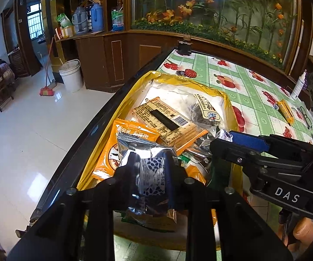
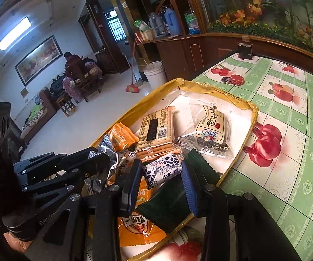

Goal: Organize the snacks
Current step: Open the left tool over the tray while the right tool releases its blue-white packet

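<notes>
A yellow-rimmed tray (image 1: 178, 78) (image 2: 221, 91) holds several snacks: a tan cracker pack (image 1: 163, 119) (image 2: 156, 126), an orange packet (image 1: 130, 134) (image 2: 121, 137) and a clear pack with a dark snack (image 1: 204, 111) (image 2: 210, 130). My left gripper (image 1: 151, 163) (image 2: 104, 156) hovers over the tray's near end. A silver packet (image 1: 152, 174) with a blue-and-white pattern sits between its fingers, which touch its sides. My right gripper (image 2: 162, 174) (image 1: 221, 137) pinches a small white-and-blue candy (image 2: 163, 171) (image 1: 222, 134) at its tips, above a dark green packet (image 2: 169, 202).
The tray lies on a table with a green checked cloth (image 1: 254, 100) (image 2: 287, 141), close to the left edge above the floor. A yellow bar (image 1: 284, 111), a spray bottle (image 1: 298, 87), glasses (image 1: 306, 117) and a red lid (image 1: 190, 73) (image 2: 235, 79) lie beyond.
</notes>
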Demonstrator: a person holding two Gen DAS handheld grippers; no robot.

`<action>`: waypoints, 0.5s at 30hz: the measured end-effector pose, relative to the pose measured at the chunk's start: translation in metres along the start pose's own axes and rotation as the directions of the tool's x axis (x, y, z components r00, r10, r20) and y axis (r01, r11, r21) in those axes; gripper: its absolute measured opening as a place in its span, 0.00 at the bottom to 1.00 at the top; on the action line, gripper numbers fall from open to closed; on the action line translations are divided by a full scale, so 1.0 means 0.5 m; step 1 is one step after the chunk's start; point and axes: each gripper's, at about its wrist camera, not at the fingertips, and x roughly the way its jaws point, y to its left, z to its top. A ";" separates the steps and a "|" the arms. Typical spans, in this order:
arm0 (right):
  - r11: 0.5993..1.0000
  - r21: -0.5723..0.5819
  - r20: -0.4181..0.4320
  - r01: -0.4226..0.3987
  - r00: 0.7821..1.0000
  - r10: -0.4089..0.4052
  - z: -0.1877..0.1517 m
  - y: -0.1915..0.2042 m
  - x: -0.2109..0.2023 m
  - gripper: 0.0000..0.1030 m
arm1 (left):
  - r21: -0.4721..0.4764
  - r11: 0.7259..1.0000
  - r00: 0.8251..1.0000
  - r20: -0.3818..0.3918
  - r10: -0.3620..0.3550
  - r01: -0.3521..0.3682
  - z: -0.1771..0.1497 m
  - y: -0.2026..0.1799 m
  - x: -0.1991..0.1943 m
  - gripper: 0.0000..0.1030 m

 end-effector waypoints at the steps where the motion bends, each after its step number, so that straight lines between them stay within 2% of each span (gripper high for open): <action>1: 1.000 0.003 -0.001 0.000 1.000 0.000 0.000 -0.002 0.002 0.38 | -0.001 1.000 1.000 0.000 0.003 -0.003 -0.001 0.000 -0.001 0.50; 2: 1.000 0.006 -0.003 0.000 1.000 0.001 0.000 -0.003 0.002 0.39 | 0.000 1.000 1.000 0.006 0.005 -0.005 0.000 -0.002 -0.002 0.59; 3: 1.000 0.009 -0.002 0.004 1.000 -0.004 -0.001 -0.005 0.001 0.38 | 0.001 1.000 1.000 0.017 0.010 -0.010 0.001 -0.003 -0.005 0.63; 8: 1.000 0.022 0.008 0.011 1.000 -0.011 -0.002 -0.015 -0.008 0.48 | 0.005 1.000 0.999 0.031 0.014 -0.014 0.005 -0.006 -0.014 0.64; 15: 0.999 0.040 0.038 0.027 0.999 -0.028 -0.003 -0.042 -0.041 0.54 | 0.006 1.000 0.999 0.035 0.022 -0.022 0.007 -0.010 -0.016 0.65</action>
